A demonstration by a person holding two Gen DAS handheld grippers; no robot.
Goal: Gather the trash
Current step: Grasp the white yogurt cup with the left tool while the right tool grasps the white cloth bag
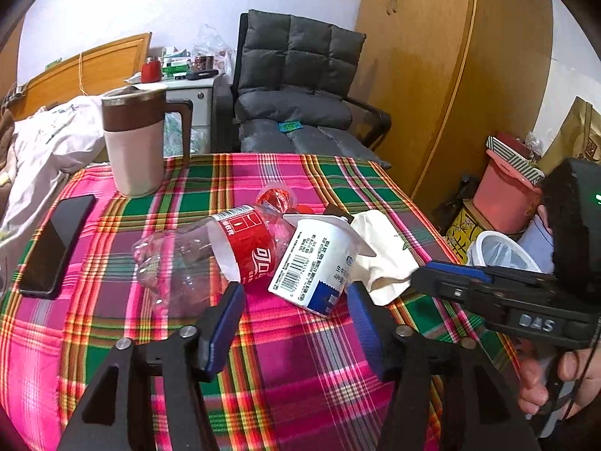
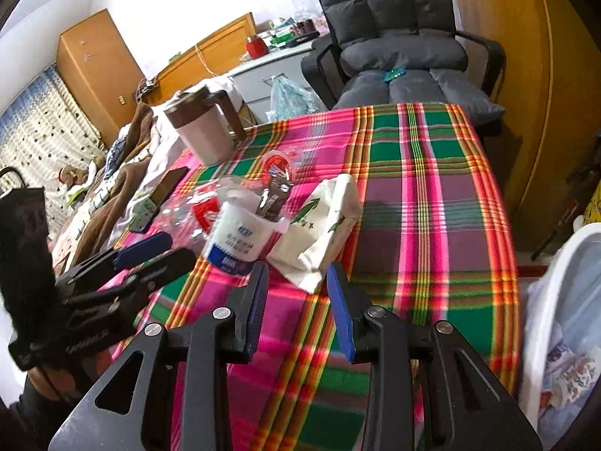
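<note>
a white paper yogurt cup (image 1: 319, 259) lies tipped on the pink-and-green plaid-clothed desk (image 1: 300, 368), beside a crushed clear plastic cola bottle (image 1: 195, 259) and cream paper bag (image 1: 387, 251); a wrapper pokes from the cup. a brown-and-white mug (image 1: 135, 139) stands behind the cup. the left hand-held gripper (image 1: 296, 323) and the right hand-held gripper (image 2: 298, 300) both gape apart, empty, just short of the cup.

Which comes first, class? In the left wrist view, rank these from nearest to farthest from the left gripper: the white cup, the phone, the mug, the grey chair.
1. White cup, tipped over just ahead of the left gripper.
2. Phone, flat at the cloth's left edge.
3. Mug, upright at the far left corner.
4. Grey chair, beyond the table.
</note>
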